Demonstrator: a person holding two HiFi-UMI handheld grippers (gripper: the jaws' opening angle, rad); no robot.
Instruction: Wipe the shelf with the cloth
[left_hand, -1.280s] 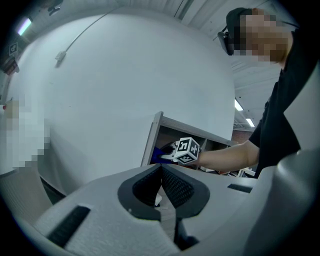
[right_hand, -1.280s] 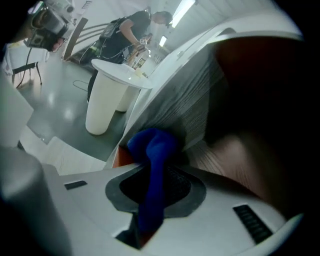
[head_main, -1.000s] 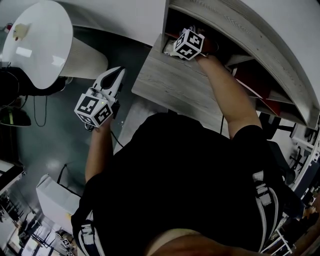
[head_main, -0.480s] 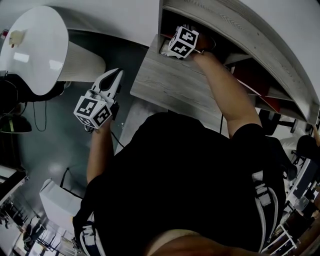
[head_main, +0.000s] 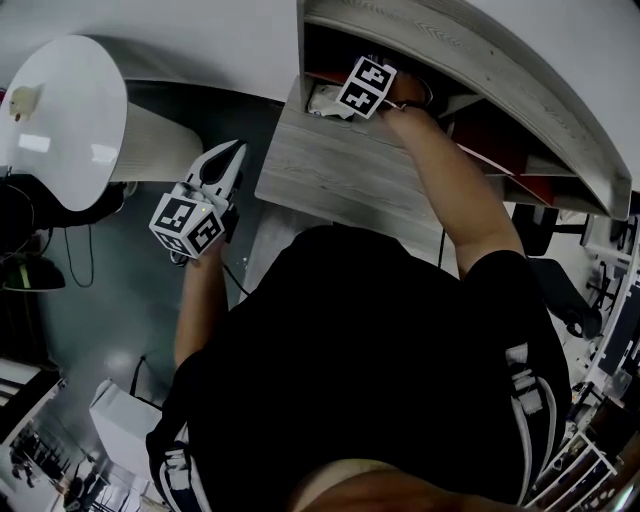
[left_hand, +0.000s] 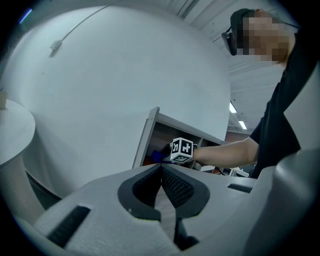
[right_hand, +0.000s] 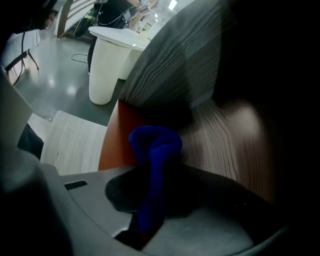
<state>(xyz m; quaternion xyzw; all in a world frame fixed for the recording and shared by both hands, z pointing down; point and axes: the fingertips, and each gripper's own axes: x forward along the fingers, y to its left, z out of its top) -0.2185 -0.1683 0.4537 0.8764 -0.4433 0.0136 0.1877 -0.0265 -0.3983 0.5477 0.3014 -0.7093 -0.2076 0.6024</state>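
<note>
A grey wood-grain shelf unit stands ahead of me, with dark compartments under its top board. My right gripper reaches into the leftmost compartment, shut on a blue cloth. The bunched cloth sticks out past the right gripper against an orange-brown board and a wood-grain panel. In the left gripper view the cloth shows beside the marker cube inside the shelf. My left gripper hangs off the shelf's left side, shut and holding nothing, its jaws touching.
A white round table on a thick pedestal stands at the left over grey floor. Red panels fill compartments further right. A dark chair sits at the right edge. The person's torso fills the lower middle.
My right gripper has slid left along the shelf toward the compartment's left end, carrying the cloth. The left gripper has stayed where it was.
</note>
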